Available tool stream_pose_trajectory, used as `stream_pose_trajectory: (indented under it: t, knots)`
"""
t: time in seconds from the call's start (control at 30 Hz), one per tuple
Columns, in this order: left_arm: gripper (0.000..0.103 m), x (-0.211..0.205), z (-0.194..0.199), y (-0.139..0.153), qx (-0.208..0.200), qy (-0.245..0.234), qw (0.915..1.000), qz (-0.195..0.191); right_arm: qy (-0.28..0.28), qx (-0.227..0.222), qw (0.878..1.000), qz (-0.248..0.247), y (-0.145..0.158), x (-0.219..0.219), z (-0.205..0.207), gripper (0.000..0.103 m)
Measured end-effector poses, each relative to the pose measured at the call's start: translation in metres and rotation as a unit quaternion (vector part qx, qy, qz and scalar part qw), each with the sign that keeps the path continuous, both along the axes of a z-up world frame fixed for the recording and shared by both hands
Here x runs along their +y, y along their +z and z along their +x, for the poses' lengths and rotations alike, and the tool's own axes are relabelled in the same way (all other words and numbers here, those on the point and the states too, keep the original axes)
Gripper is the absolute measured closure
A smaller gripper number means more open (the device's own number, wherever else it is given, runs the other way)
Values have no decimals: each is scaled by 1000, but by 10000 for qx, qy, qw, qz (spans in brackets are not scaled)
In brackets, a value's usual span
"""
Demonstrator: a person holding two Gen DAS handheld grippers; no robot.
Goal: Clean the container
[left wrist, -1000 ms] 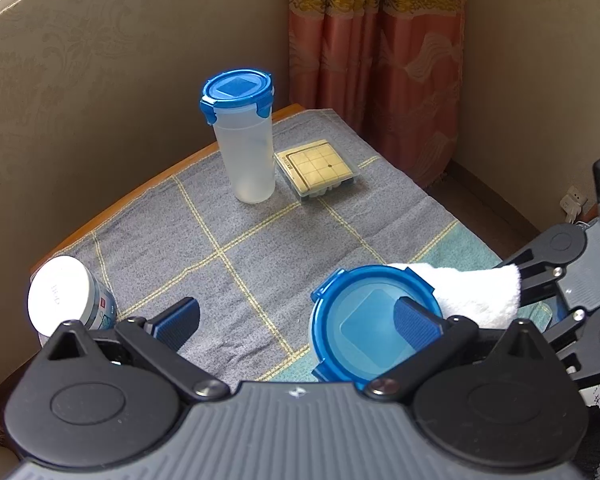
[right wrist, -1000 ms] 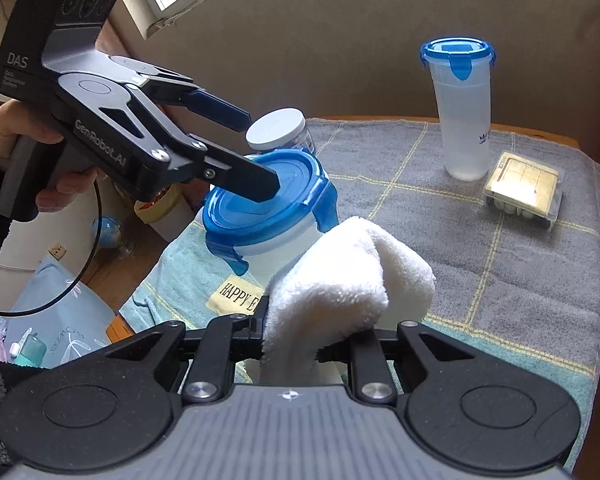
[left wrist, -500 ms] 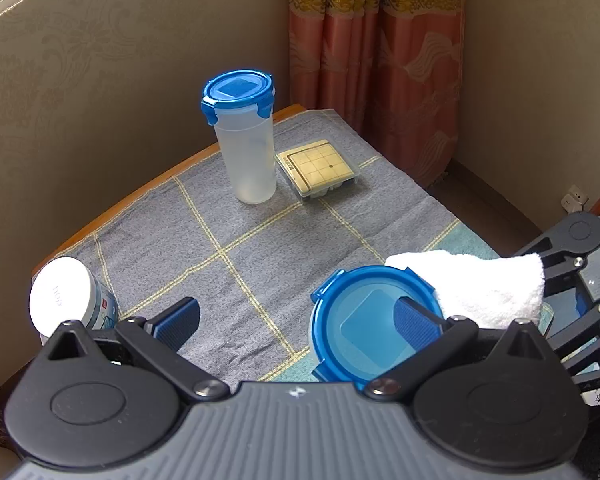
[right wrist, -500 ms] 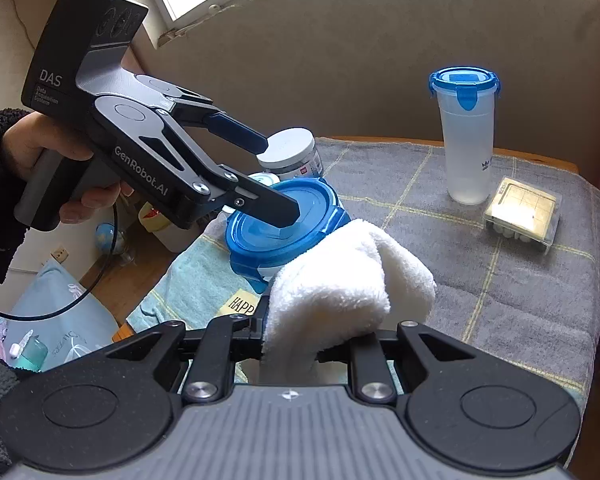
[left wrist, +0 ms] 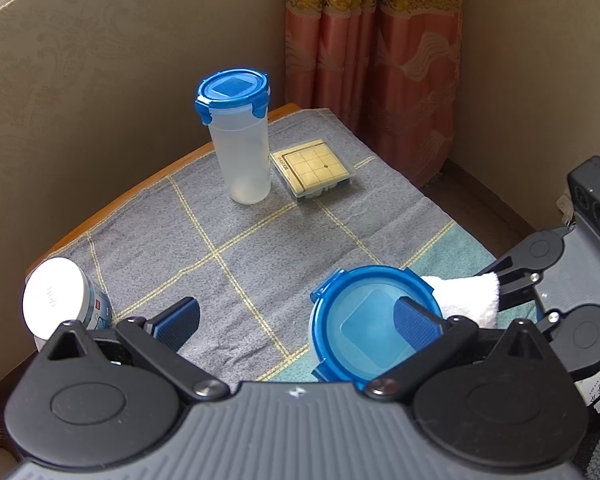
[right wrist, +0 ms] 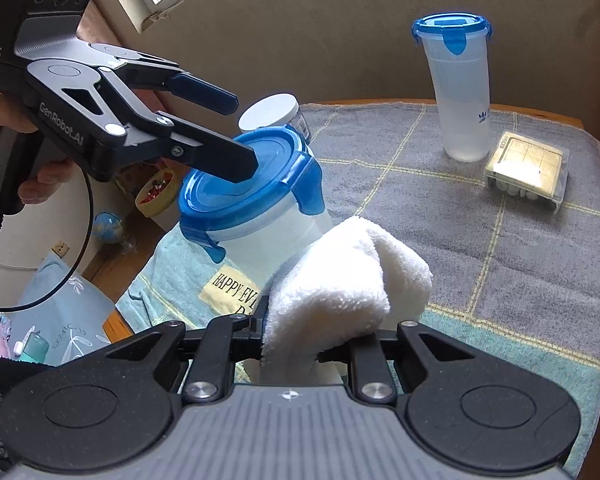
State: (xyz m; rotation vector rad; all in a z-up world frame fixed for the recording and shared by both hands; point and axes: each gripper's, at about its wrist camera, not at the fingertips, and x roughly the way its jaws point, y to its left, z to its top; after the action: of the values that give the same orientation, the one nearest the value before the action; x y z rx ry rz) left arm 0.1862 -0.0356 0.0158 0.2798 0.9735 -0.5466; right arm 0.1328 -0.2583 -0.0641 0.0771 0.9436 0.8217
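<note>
Container [right wrist: 260,216]: translucent round tub with a blue clip-on lid [left wrist: 370,324], lid on and latched. It stands at the near edge of the worktop [right wrist: 520,272], on a teal cloth with a printed label, and looks slightly tilted in the right wrist view.

Left tongs [left wrist: 296,318]: spread wide and grasping nothing. One blue pad [right wrist: 236,164] presses down on the lid; the other hangs free above a white-capped jar [left wrist: 58,300]. Judged purpose: pinning the tub so it does not slide or tip under wiping.

Right tongs [right wrist: 300,344]: clenched on a folded white towel [right wrist: 348,280], which bulges forward of the fingers and meets the container's side wall below the lid. Judged purpose: the bulge gives a soft rubbing face and keeps hard fingers off the plastic.

Tall tumbler [left wrist: 240,140], blue lid, upright at the far side; well apart from the work.

Flat clear box [left wrist: 312,170] with a gridded top, just beside the tumbler.

Grey checked cloth [left wrist: 228,240]: covers the worktop; likely spares the surface and gives grip.

Stage, as judged: side wall being wiped; lid unopened.
</note>
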Motion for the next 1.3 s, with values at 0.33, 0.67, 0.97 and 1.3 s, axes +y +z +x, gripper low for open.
stream_pose_trajectory:
  t: [0.33, 0.67, 0.97, 1.3]
  knots:
    - [0, -3, -1, 0, 7, -27, 10000, 20, -73, 267, 9996, 38, -18, -2, 7, 80]
    - [0, -9, -5, 2, -88, -223, 9996, 139, -295, 94, 9995, 51, -5, -15, -2, 80]
    - [0, -11, -11, 8, -160, -195, 9997, 41, -395, -8, 9992, 46, 2, -21, -11, 80]
    - [0, -26, -25, 2, 3, -298, 9995, -36, -446, -86, 9989, 82, 5, -27, -19, 80]
